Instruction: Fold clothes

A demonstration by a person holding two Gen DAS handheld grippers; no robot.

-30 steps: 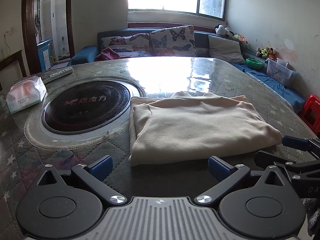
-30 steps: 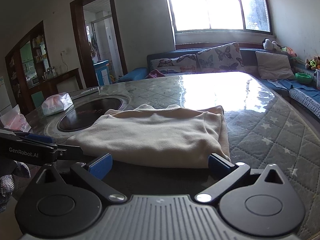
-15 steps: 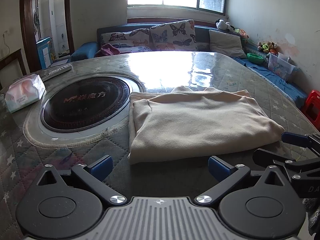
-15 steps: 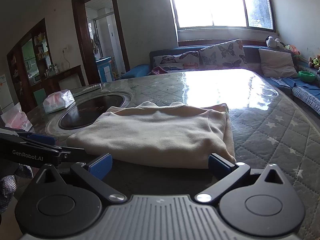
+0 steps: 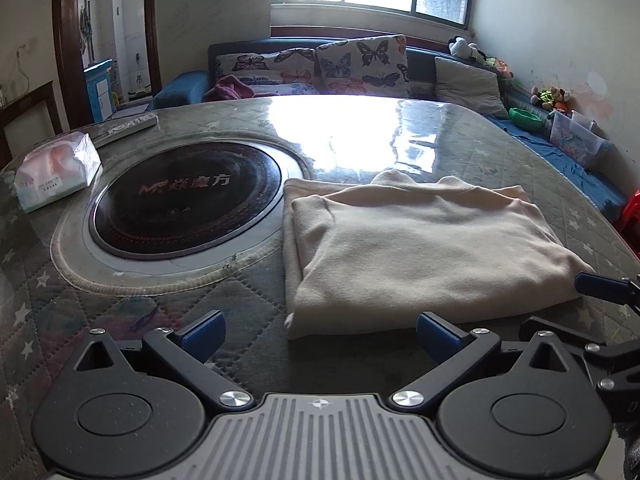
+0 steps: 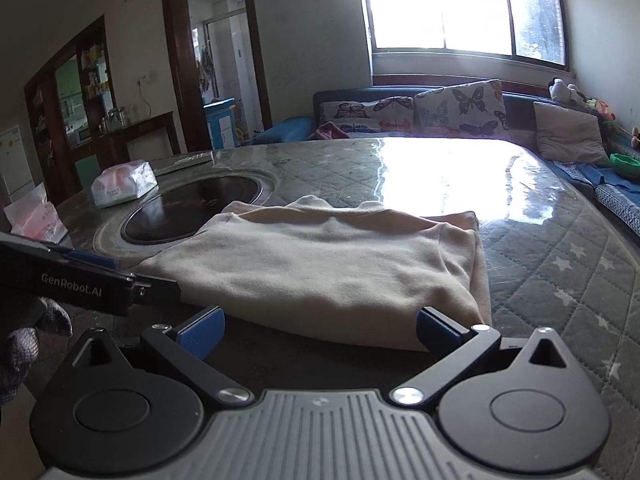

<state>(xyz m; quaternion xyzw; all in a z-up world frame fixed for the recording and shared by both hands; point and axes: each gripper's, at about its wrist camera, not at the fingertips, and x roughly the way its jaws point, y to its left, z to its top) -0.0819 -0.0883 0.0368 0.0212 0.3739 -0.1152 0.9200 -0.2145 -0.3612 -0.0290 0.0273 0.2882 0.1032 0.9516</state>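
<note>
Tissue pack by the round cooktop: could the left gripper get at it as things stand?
Probably yes. The left gripper is open and holds nothing, and the tissue pack lies unobstructed on the table, beyond the cooktop, away from the folded garment.

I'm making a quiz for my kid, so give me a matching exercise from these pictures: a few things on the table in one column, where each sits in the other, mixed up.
Column one:
1. folded cream fleece garment
2. round black glass hob
3. white and pink tissue pack
4. open left gripper

Column two:
A. far left edge of the quilted table
B. set into the table, left of the garment
C. just short of the garment's near edge, touching nothing
D. flat on the table, right of the hob

Pairs: 1-D, 2-B, 3-A, 4-C
</note>
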